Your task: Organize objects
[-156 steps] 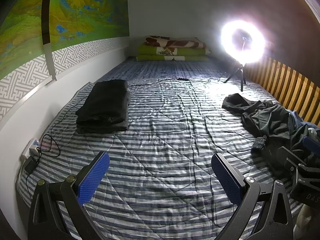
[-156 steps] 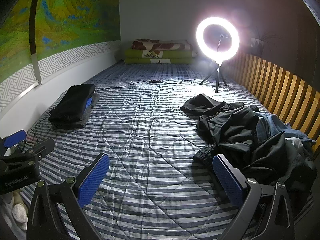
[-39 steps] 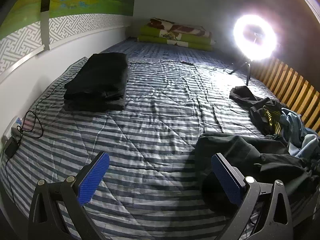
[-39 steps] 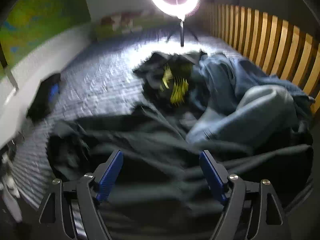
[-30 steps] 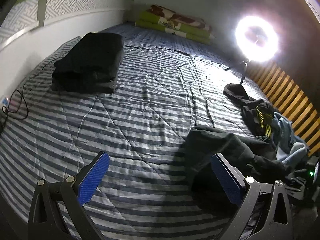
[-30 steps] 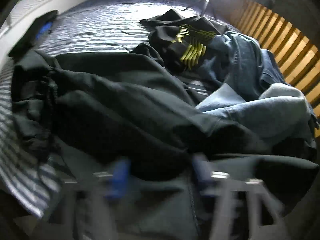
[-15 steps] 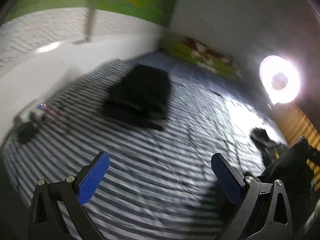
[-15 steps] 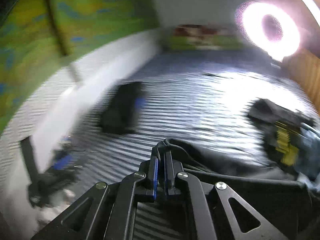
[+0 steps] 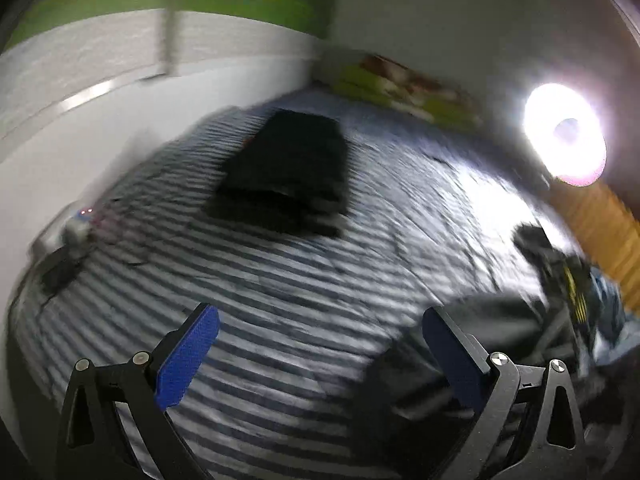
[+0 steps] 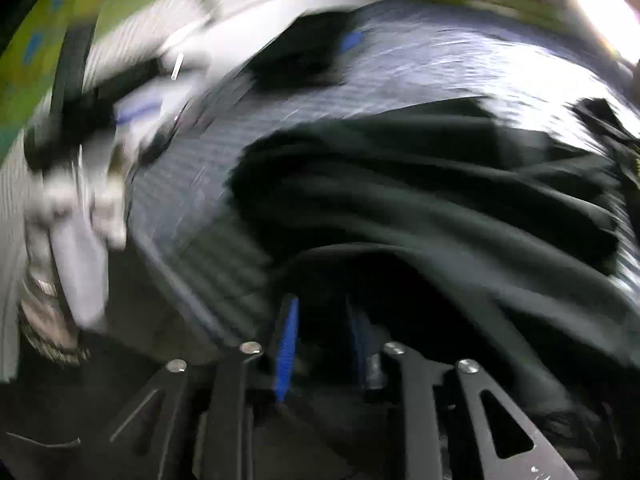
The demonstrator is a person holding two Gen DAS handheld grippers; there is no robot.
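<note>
A dark green-black garment (image 10: 420, 180) lies crumpled on the striped bed (image 9: 280, 280), just ahead of my right gripper (image 10: 320, 308). That gripper's jaws are opening, with the blue pads a narrow gap apart. Dark cloth fills the blurred space between them, and whether it touches the pads I cannot tell. In the left wrist view the same garment (image 9: 480, 320) sits by the right finger of my left gripper (image 9: 320, 316), which is open wide over bare bedding. A folded black stack (image 9: 288, 160) rests near the wall and also shows as the stack (image 10: 304, 52) in the right wrist view.
A loose pile of clothes (image 9: 572, 280) lies at the right by the wooden slats (image 9: 600, 220). A ring light (image 9: 564, 134) glares at the far right. Cables and a power strip (image 9: 76, 232) sit at the bed's left edge. Folded bedding (image 9: 400, 88) is at the far end.
The right gripper was shut on the dark garment's edge and pulled it left across the bed; its pads now stand apart. The left gripper swung towards the wall and stayed open.
</note>
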